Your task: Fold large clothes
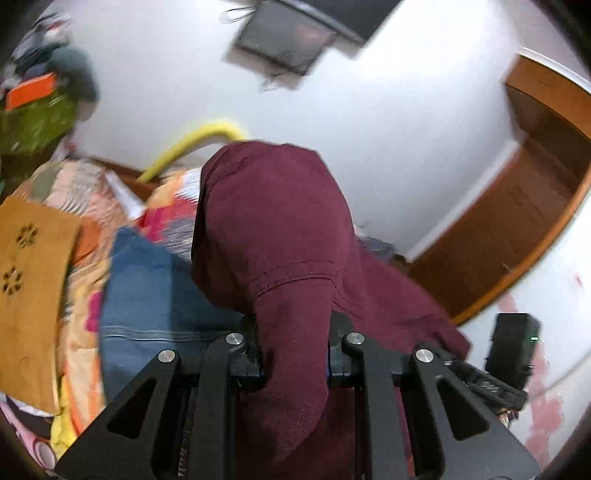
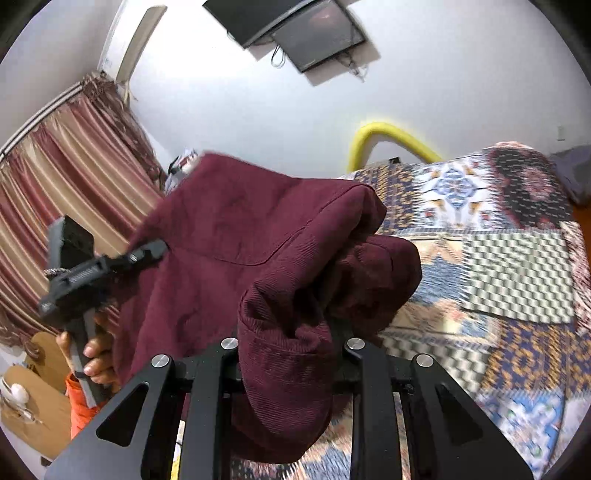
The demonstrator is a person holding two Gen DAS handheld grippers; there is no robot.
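Both tongs were clamped on the maroon corduroy garment [image 2: 229, 229], left tongs [image 1: 293, 354] and right tongs [image 2: 291, 354], holding it up in the air over the patterned bedspread [image 2: 498, 240]. Looked like the lift-and-spread step; next I'd lay it flat on the bed. No readable labels anywhere.

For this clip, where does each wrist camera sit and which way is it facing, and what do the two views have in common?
Left wrist: rides on the left gripper, looking along its fingers at the maroon garment over a bed, white wall behind; the right gripper shows at lower right.
Right wrist: rides on the right gripper, facing the same garment over the patterned bedspread; the left gripper and left hand show at left.
Shared: the garment, yellow tube, wall screens.
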